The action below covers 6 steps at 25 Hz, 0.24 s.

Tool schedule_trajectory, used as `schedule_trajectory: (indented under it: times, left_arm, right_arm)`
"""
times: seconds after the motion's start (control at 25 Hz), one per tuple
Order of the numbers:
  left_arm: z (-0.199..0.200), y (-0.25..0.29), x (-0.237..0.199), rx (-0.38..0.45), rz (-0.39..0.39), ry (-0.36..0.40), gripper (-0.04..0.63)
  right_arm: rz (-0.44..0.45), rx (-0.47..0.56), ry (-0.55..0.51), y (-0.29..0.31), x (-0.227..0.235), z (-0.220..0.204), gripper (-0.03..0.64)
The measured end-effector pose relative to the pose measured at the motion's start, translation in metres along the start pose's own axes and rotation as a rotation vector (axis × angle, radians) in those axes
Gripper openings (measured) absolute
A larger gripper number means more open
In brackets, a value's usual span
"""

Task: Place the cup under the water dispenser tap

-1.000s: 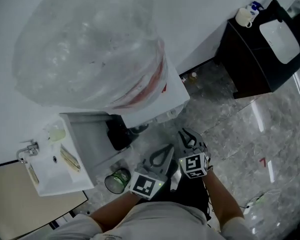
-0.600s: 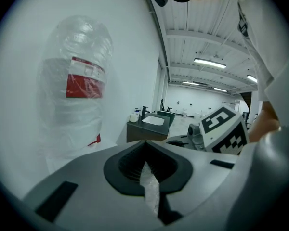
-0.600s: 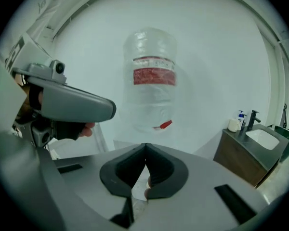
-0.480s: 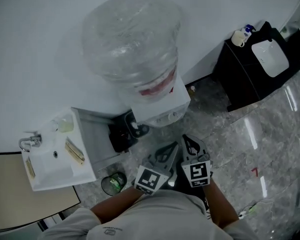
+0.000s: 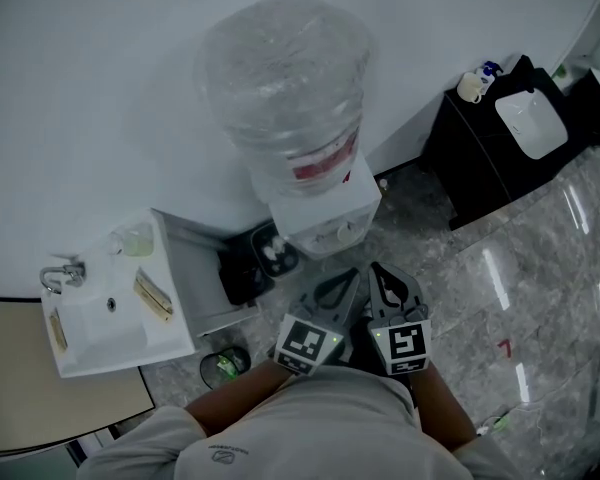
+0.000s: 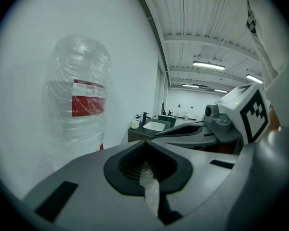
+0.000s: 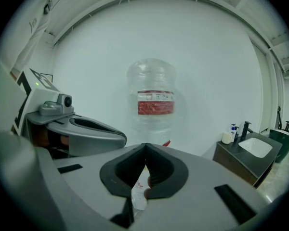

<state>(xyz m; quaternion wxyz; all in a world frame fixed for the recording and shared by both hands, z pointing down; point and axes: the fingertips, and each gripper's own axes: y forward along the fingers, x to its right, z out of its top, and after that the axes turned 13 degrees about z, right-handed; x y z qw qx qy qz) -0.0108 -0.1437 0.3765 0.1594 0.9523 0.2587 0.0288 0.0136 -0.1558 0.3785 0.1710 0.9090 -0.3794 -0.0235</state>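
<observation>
**Both grippers clamped on thin plastic, facing the dispenser; cup not confirmed**

Nearest: the left hand-held gripper has its jaws together on a sliver of crinkled plastic film, pinched deep between the pads. The right hand-held gripper, just beside it, is likewise closed on a strip of similar film, this one with a trace of red print. Whether the film is the thin wall of a throwaway cup or only a wrapper cannot be told; no cup body shows in any view. Judgement: a two-point pinch suits a flimsy item that would fold if held from one side. That would explain why the two tools sit side by side, nearly touching, both aimed at the dispenser.

On the floor, low and left of the grippers, stands a round green-rimmed vessel, apart from both. It may be a cup or a small bin.

Ahead, the water dispenser stands against the wall with its bottle on top. A dark recess with pale knobs at its lower left is judged to be the tap bay. Nothing recognisable as a cup stands in it.

Clearances: the sink unit hems the bay closely on the left. To the right the floor lies open as far as the dark cabinet. An approach from the front or right looks the freer line. The paired grippers leave little room between them.
</observation>
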Motion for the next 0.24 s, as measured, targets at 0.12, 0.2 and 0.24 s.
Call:
schedule_trajectory:
  times: [0.12, 0.2, 0.24]
  left_arm:
    - [0.0013, -0.0020, 0.0003, 0.007, 0.003, -0.007, 0.005]
    - [0.0010, -0.0028, 0.0011, 0.008, 0.001, -0.009, 0.005]
    - [0.0009, -0.0032, 0.0015, 0.009, 0.000, -0.009, 0.005]
  right_arm:
    - [-0.002, 0.008, 0.002, -0.0024, -0.0016, 0.0029, 0.017]
    - [-0.003, 0.012, 0.005, -0.0034, -0.0028, 0.0036, 0.017]
    - [-0.003, 0.014, 0.006, -0.0038, -0.0034, 0.0039, 0.017]
